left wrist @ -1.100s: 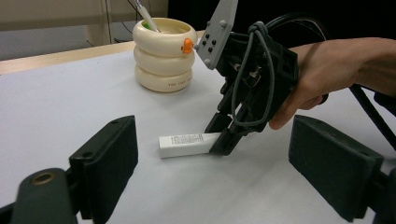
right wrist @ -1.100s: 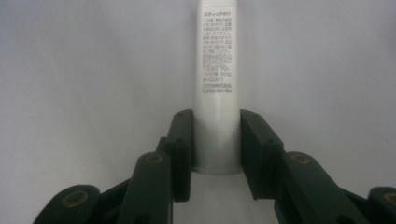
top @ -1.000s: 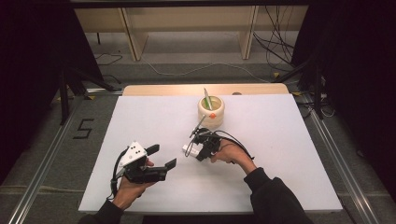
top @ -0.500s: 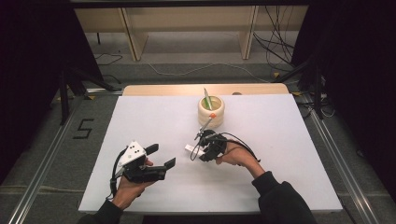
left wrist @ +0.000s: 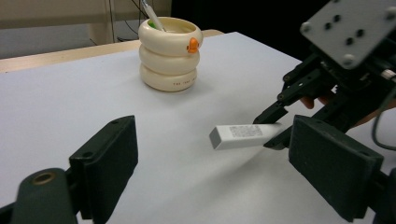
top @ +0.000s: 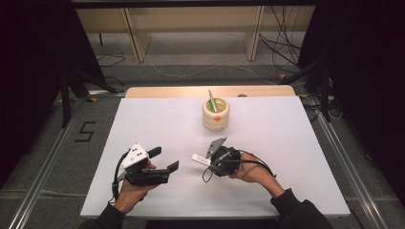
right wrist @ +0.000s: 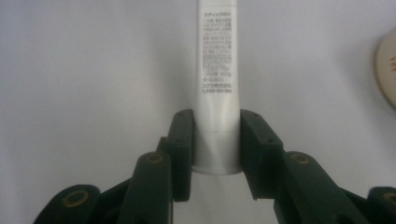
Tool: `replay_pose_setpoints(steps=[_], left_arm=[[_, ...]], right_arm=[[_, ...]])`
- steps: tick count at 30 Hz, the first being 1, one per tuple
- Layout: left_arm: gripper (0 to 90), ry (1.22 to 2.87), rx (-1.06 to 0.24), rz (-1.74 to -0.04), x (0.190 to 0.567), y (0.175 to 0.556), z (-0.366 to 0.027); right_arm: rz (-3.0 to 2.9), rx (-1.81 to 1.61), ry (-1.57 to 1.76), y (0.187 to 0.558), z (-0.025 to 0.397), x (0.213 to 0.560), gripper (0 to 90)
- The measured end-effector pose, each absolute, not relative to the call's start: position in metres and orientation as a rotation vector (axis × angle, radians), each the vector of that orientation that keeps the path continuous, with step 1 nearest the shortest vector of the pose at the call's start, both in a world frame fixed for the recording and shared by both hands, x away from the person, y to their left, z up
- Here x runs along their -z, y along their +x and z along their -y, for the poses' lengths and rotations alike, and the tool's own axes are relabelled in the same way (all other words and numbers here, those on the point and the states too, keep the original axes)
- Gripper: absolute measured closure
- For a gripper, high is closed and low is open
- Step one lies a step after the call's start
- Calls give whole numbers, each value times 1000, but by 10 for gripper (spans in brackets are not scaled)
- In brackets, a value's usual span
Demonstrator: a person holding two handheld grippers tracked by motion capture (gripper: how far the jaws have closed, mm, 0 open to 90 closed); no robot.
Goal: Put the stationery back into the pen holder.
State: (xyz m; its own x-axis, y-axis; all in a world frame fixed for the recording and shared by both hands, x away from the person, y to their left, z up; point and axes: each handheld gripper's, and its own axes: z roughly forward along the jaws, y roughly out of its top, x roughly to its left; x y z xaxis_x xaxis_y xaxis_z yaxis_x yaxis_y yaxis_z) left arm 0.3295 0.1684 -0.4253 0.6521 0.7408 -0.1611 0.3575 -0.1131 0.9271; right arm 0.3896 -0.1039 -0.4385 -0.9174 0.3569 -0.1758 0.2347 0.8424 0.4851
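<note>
In the high view the right gripper is over the middle of the white tabletop, and a small white stick comes out of it toward the left gripper. From so far it is only a pale bar. The right gripper view gives more: the stick is a white tube with a block of small black print on its side, and the two black fingers press on it from both sides near its lower end, so they are clamped on it. Its long axis runs straight away from that camera, along the direction of the fingers.

The left gripper view shows the same stick from the side. It lies nearly level and seems lifted a little above the tabletop, though I cannot be sure of this. Its free square end points toward the person's left, and the other end sits in the right gripper. The left gripper's own fingers are spread wide with nothing between them.

Behind the stick a cream ringed pot stands upright, well apart from both grippers. This view shows a small orange duck figure on its rim and a pen leaning inside.
</note>
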Motion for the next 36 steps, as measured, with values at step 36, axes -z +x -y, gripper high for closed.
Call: replay_pose_setpoints(steps=[36], left_arm=[[155, 2128, -183, -715, 398, 358, -120]], right_arm=[[-2169, -434, -209, 309, 113, 453, 677]])
